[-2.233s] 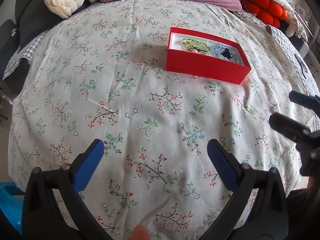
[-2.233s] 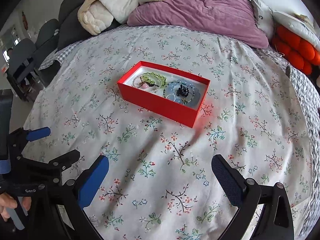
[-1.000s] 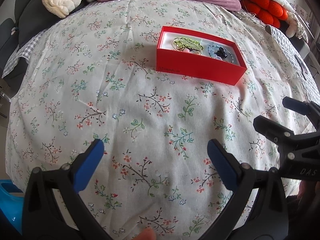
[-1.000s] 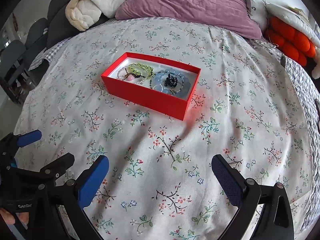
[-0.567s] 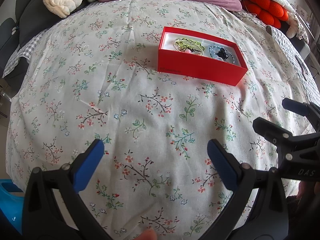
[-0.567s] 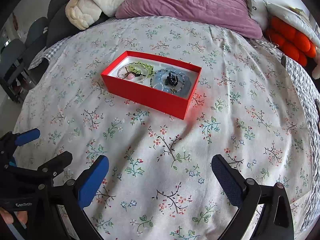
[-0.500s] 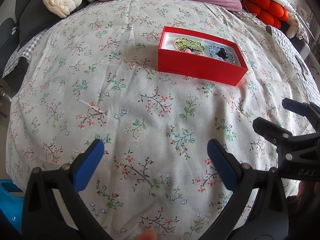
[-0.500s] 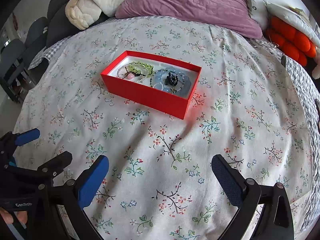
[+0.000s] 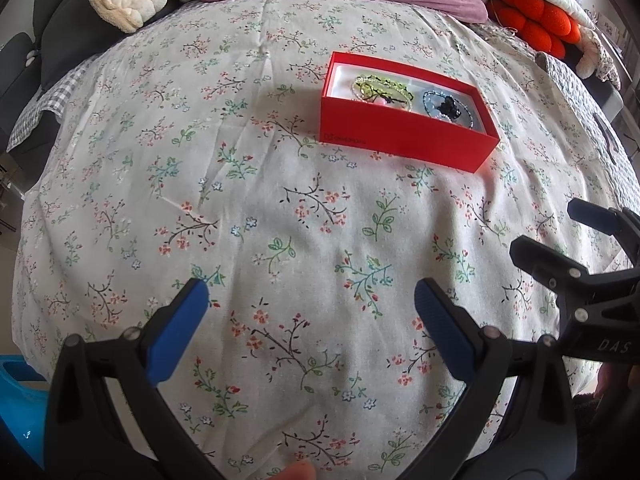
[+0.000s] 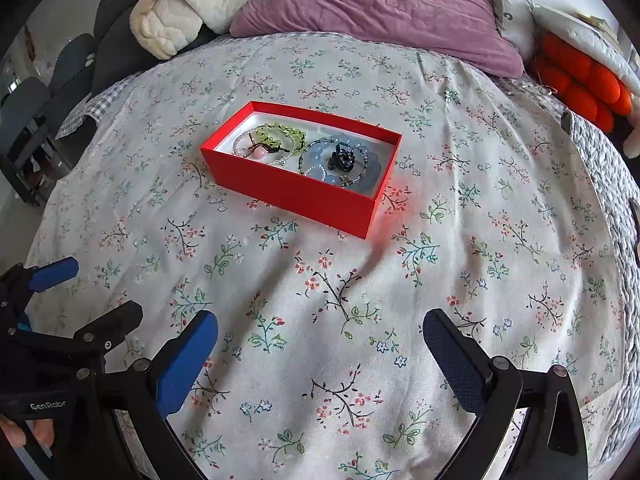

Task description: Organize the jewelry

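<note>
Currently both grippers hang low over a bed covered by a floral bedspread (image 9: 256,184), and neither one holds anything. Seen from the left wrist, the left gripper (image 9: 310,308) fills the bottom of the frame with its blue-padded jaws spread wide apart over bare fabric; the right gripper (image 9: 560,236) juts in from the right edge, its jaws likewise parted. From the right wrist, the right gripper (image 10: 320,336) shows the same wide gap between its jaws at the bottom of the frame, while the left gripper (image 10: 92,292) sits at the lower left edge, a fingertip of the hand (image 10: 36,432) holding it just visible beneath.

Well apart from both grippers, the red jewelry box (image 10: 296,188) lies open on the bedspread, in the upper middle of the right wrist view and the upper right of the left wrist view (image 9: 400,136). Its white lining carries two clusters: a green beaded bracelet (image 10: 284,134) with a clear beaded strand and a pink bead at the left end, and a pale blue beaded bracelet (image 10: 316,160) ringing a black charm (image 10: 342,159) at the right end.

Along the top of the frame lie a purple pillow (image 10: 384,4), a cream quilted blanket (image 10: 172,24) at the upper left, and an orange cushion (image 10: 580,76) at the upper right.
</note>
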The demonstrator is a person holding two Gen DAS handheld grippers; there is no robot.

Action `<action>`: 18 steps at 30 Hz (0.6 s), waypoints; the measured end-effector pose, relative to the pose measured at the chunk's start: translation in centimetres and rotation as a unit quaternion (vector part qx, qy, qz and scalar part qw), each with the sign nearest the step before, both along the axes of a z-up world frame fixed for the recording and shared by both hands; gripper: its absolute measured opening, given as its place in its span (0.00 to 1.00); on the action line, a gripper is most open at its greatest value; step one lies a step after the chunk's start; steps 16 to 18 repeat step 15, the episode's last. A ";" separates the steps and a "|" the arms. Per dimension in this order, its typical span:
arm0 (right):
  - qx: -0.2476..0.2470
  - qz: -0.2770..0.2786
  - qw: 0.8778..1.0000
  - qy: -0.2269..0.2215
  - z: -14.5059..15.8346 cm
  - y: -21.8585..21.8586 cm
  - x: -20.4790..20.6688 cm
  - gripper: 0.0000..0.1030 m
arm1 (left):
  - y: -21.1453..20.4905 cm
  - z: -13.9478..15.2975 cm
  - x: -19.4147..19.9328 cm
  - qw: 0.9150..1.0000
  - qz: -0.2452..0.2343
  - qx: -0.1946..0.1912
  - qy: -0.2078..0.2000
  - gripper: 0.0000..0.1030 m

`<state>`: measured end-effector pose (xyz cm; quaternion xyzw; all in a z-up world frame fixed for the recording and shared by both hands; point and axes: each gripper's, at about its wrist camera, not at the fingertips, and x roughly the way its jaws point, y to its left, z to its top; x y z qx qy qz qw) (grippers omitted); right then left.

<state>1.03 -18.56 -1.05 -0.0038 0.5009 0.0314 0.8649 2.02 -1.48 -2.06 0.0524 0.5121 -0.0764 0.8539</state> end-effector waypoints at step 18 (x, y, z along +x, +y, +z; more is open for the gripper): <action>-0.001 0.001 1.000 0.001 0.0 0.0 0.0 1.00 | 0.0 -0.4 0.2 1.000 0.000 0.000 0.010 0.99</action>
